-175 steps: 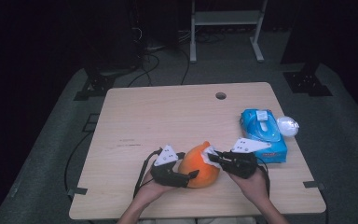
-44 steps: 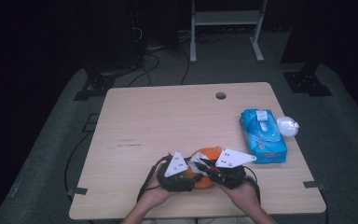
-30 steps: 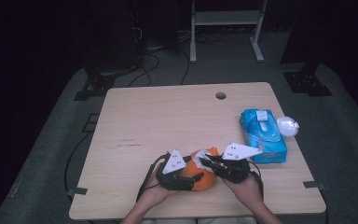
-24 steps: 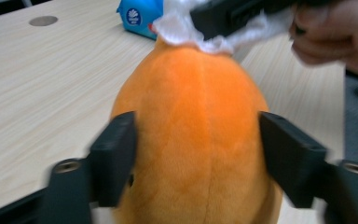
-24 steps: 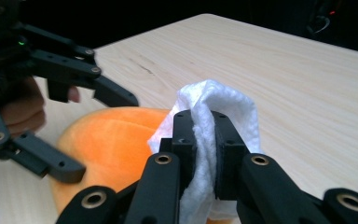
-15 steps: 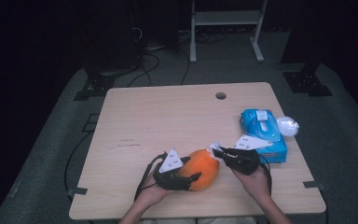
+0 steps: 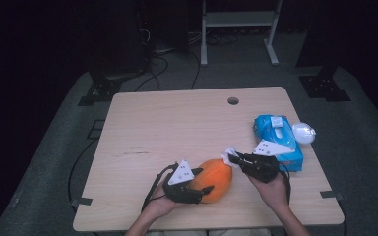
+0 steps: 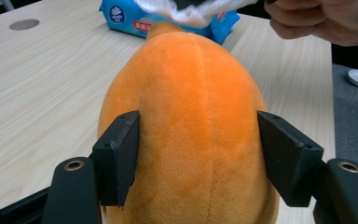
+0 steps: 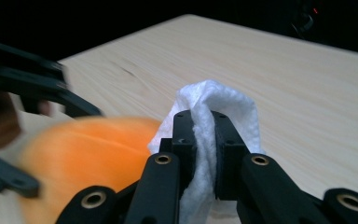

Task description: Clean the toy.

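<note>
An orange plush toy [image 7: 215,177] lies near the table's front edge. My left gripper [image 7: 204,181] is shut on it from the left; in the left gripper view both jaws press into the sides of the plush [image 8: 191,102]. My right gripper [image 7: 232,158] is shut on a crumpled white wipe [image 7: 228,156] just at the plush's upper right end. The right gripper view shows the wipe [image 9: 214,100] pinched between the jaws of that gripper [image 9: 204,126], with the blurred plush [image 9: 88,154] at the lower left. The wipe [image 8: 191,11] hangs over the plush's far tip.
A blue pack of wet wipes [image 7: 278,140] lies by the table's right edge, just behind my right hand. A white round object [image 7: 303,132] sits beside it past the edge. A cable hole [image 7: 233,101] is at the back of the wooden table [image 7: 177,123].
My right gripper has slid right and slightly away with the wipe, from over the plush to its right end, uncovering more of the plush. The left gripper and plush have stayed put.
</note>
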`<state>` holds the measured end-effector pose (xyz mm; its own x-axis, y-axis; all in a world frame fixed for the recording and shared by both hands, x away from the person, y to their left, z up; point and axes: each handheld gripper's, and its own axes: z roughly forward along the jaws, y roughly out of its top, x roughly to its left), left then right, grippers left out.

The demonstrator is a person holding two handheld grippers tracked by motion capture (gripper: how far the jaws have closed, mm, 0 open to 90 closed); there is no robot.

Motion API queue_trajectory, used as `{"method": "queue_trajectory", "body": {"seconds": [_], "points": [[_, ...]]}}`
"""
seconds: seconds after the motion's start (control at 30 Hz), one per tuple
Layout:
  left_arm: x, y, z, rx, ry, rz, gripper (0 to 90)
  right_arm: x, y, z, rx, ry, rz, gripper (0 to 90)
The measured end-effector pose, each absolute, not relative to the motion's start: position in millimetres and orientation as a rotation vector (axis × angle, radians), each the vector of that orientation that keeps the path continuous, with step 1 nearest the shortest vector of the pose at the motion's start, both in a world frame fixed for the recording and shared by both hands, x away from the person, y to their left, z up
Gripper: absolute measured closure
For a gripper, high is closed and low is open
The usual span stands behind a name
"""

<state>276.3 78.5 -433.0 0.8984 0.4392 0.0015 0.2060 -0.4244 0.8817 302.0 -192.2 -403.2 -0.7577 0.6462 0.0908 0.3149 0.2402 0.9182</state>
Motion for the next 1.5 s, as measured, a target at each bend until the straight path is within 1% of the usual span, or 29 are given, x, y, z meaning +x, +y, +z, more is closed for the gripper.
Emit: {"method": "queue_trajectory", "body": {"seconds": [0.07,0.17,0.27,0.37,0.43,0.53,0.63,0.73,0.83,0.93,1.0,1.13,1.2,1.37,1.5], "points": [[276,79,-433,2.031,0.460,0.287,33.7,301,-185,-405,0.854,2.240,1.490,80.7],[276,79,-433,2.026,0.468,0.283,33.6,308,-190,-414,0.900,2.256,1.454,80.7],[276,80,-433,2.026,0.464,0.282,33.5,305,-197,-408,0.916,2.230,1.446,80.7],[275,78,-433,2.027,0.457,0.282,33.1,296,-188,-399,0.834,2.241,1.474,80.7],[274,77,-433,2.028,0.457,0.291,32.9,297,-183,-401,0.821,2.263,1.456,80.6],[275,78,-433,2.017,0.477,0.282,32.3,306,-192,-415,0.902,2.277,1.469,80.5],[276,78,-433,2.020,0.472,0.278,31.6,305,-198,-413,0.928,2.263,1.470,80.5],[276,77,-433,2.017,0.472,0.278,31.8,297,-191,-404,0.871,2.266,1.534,80.5],[275,78,-433,2.025,0.466,0.280,32.4,297,-184,-407,0.832,2.293,1.483,80.6],[276,78,-433,2.023,0.468,0.278,32.4,305,-193,-415,0.898,2.275,1.431,80.5],[277,78,-433,2.021,0.467,0.275,32.3,304,-197,-413,0.932,2.252,1.442,80.4],[276,73,-433,2.011,0.472,0.278,32.0,290,-181,-401,0.815,2.277,1.501,80.4],[276,73,-433,2.019,0.468,0.284,32.0,288,-174,-402,0.772,2.299,1.458,80.6],[277,74,-433,2.013,0.471,0.281,31.9,300,-188,-410,0.903,2.277,1.493,80.6],[278,74,-433,2.012,0.473,0.275,32.0,285,-174,-401,0.783,2.292,1.524,80.6]]}}
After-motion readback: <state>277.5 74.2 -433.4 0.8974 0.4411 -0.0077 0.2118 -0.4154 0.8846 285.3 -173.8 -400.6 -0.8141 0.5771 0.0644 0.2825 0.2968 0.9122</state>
